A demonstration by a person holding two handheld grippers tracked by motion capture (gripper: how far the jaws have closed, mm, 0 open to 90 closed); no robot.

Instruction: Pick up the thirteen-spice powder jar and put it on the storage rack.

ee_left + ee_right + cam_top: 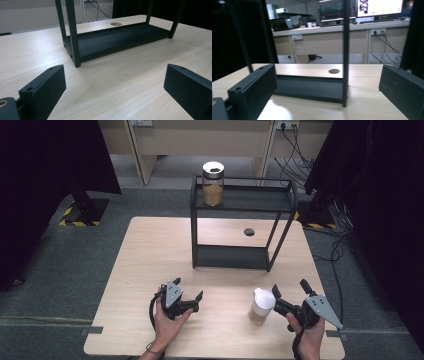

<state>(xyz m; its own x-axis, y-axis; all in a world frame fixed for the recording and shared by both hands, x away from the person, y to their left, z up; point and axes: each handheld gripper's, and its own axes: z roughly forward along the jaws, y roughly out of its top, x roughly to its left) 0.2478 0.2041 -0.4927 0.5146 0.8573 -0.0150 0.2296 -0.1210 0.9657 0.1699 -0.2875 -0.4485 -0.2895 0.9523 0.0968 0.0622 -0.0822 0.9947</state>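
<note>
Resting on the wooden table (150, 250) at about 7 o'clock of the high view: the left gripper (189, 296), held in a hand (167, 325), jaws spread wide and released, nothing between them. In the left gripper view, pointing toward the black two-tier rack (112, 41), whose lower shelf is lying at 12 o'clock beyond the open jaws, bare tabletop between them.

Sitting at about 5 o'clock of the high view: the right gripper (290, 292), also held in a hand (307, 337), jaws likewise parted and grasping nothing. Standing just beside its left jaw, at the gripper's 9 o'clock: a white-lidded cup (262, 305) with a tan lower part, upright on the table; touching or merely close, not possible to tell. Showing as a pale blur (275, 112) at 7 o'clock of the right gripper view, beside the left jaw.

Standing upright on the rack's top shelf, at 12 o'clock of the table: a glass jar (213, 183) holding brown granules, well apart from both grippers. Lying under the rack frame: a round hole (249, 232) in the tabletop.
</note>
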